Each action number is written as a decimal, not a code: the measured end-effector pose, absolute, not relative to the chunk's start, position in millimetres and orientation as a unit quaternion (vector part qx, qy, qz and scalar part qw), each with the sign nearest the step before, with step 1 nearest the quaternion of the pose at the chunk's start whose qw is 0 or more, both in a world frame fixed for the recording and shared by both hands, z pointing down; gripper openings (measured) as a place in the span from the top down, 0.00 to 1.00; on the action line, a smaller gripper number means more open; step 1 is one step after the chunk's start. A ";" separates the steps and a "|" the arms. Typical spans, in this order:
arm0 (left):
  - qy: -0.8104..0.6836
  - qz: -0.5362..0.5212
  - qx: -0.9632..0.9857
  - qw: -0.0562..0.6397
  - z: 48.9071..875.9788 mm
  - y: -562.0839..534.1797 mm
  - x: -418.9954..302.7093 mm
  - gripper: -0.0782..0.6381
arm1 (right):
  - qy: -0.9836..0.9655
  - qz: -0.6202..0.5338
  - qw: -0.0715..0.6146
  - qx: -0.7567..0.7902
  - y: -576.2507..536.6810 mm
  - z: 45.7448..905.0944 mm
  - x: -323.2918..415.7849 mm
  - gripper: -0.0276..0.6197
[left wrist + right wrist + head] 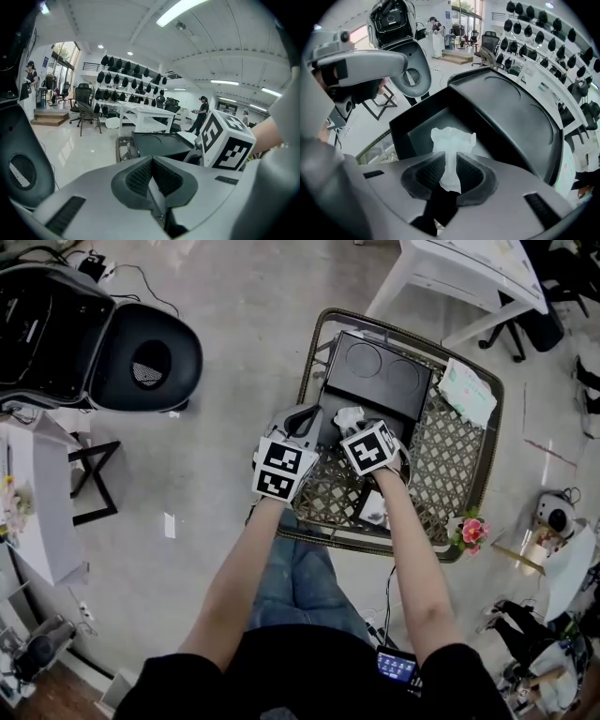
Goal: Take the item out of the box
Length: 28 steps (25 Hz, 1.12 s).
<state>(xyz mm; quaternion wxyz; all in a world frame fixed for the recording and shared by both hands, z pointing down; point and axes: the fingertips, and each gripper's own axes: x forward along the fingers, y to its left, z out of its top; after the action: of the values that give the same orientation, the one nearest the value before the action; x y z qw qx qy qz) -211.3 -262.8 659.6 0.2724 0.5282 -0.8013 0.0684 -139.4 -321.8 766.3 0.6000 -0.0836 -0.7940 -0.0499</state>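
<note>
Holds the left hand-held gripper (307,416) shut and empty, just beside the left edge of the black box (375,381). Has that box sitting in a woven basket (494,418), lid open. Pinches the white crumpled item (452,140) with the right hand-held gripper (449,161), narrow, pads pressed on its thin part, right at the box's open mouth and not yet out. Looks like the grab step. Next, calls for a slow lift straight up, with a firm squeeze to stop any slipping or ripping. Shows both arms and the basket from the head view, but not the pads. Shows the pinch only from the right gripper view.
</note>
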 end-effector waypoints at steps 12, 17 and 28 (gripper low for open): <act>-0.798 0.069 0.531 0.275 662.4 -261.9 -206.1 0.86 | -0.799 -0.079 0.591 -0.081 -323.2 762.7 -139.3 0.92; -0.796 0.071 0.533 0.279 663.2 -261.5 -204.9 0.86 | -0.809 -0.082 0.577 -0.074 -326.1 754.1 -142.0 0.92; -0.797 0.073 0.540 0.260 635.8 -264.1 -206.2 0.86 | -0.842 -0.066 0.530 -0.072 -326.5 707.4 -142.8 0.92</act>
<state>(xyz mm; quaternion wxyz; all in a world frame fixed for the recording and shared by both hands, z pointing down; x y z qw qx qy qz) -206.2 -264.1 635.8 0.2598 0.5399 -0.7973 0.0734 -142.8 -326.5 707.4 0.5300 -0.0723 -0.8423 -0.0660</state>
